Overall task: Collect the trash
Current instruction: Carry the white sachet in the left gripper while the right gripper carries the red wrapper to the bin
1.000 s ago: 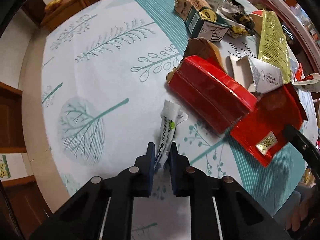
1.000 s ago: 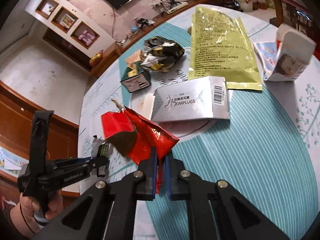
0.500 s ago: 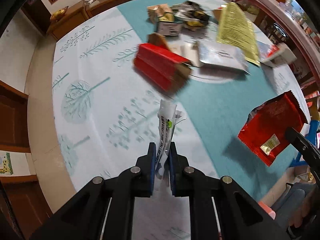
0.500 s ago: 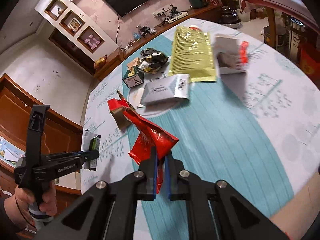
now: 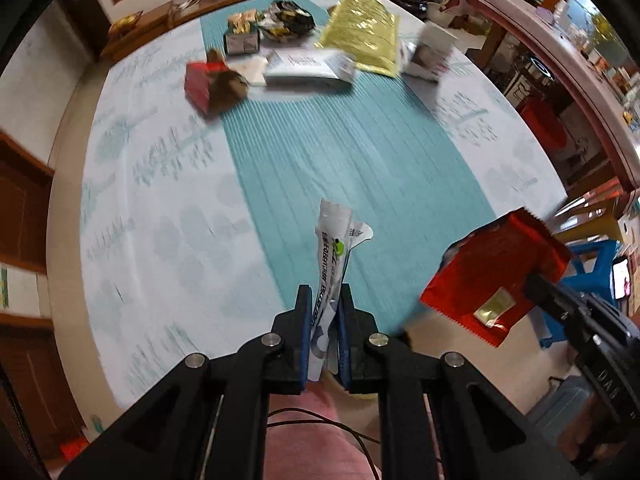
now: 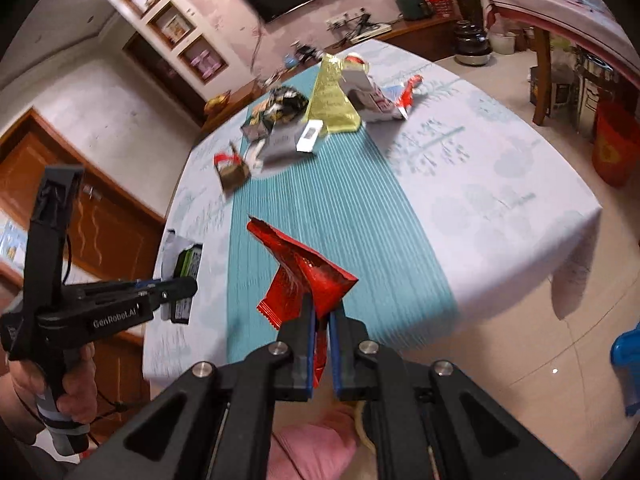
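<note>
Two pieces of light, crinkly, likely slippery trash, best pinched flat near an edge: white wrapper (image 5: 331,264) clamped in the left gripper (image 5: 324,308), red wrapper (image 6: 308,280) clamped in the right gripper (image 6: 320,320), both held above the table (image 5: 360,152).

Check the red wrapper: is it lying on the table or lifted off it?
Lifted. The red wrapper is pinched in the shut right claw and hangs clear of the table, near its edge.

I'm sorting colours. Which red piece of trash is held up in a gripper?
The flat red wrapper, pinched in the right gripper. The other red piece, a crushed box, lies on the table.
</note>
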Demonstrator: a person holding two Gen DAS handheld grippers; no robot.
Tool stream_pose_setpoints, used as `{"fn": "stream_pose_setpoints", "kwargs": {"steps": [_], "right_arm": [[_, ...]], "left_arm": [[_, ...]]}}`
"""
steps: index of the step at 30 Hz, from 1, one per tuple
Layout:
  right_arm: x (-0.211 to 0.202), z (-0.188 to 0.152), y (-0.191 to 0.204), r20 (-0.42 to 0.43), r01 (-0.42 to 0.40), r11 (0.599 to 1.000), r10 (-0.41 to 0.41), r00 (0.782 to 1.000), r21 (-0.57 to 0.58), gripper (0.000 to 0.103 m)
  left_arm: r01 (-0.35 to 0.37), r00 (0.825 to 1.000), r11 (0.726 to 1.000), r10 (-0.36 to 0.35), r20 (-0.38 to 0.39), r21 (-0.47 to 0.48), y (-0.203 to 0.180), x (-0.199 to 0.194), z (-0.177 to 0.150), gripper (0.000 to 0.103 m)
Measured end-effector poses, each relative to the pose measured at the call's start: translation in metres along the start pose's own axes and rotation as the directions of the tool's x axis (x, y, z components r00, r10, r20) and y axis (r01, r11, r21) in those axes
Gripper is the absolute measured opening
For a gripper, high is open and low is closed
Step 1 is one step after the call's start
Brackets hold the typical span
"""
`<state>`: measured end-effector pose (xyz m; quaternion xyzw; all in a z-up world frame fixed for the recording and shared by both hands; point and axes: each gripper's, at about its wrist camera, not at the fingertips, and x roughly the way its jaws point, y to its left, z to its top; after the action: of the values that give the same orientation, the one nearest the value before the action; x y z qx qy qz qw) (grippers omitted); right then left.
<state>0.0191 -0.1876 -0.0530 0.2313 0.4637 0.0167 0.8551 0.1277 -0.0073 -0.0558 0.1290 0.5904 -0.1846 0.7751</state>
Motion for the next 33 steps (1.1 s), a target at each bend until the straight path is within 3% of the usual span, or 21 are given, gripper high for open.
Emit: {"fn": "stream_pose_setpoints", "kwargs": {"steps": [8, 16, 23, 33], "right_arm": [[-0.037, -0.043, -0.027, -0.074, -0.008, 0.986, -0.004, 0.997, -0.165, 0.006], [-0.035, -0.072, -0.045, -0.142, -0.027, 0.986, 0.004, 0.99, -0.162, 0.006], [-0.007, -0.099, -0.054, -0.188, -0.006, 0.988, -0.023, 0.982, -0.152, 0.006], [0.071, -0.146, -0.081, -0.246, 0.089, 0.986, -0.123, 0.961, -0.143, 0.006]], "left_arm": [[-0.02, 1.0, 0.996, 0.019, -0.018, -0.084, -0.067, -0.006, -0.07, 0.009], [-0.048, 0.996, 0.994, 0.041, -0.075, -0.098, -0.091, 0.01, -0.107, 0.009], [-0.043, 0.993, 0.993, 0.03, -0.116, -0.112, -0.093, 0.049, -0.125, 0.01], [-0.012, 0.985, 0.991, -0.012, -0.175, -0.134, -0.086, 0.147, -0.158, 0.01]]}}
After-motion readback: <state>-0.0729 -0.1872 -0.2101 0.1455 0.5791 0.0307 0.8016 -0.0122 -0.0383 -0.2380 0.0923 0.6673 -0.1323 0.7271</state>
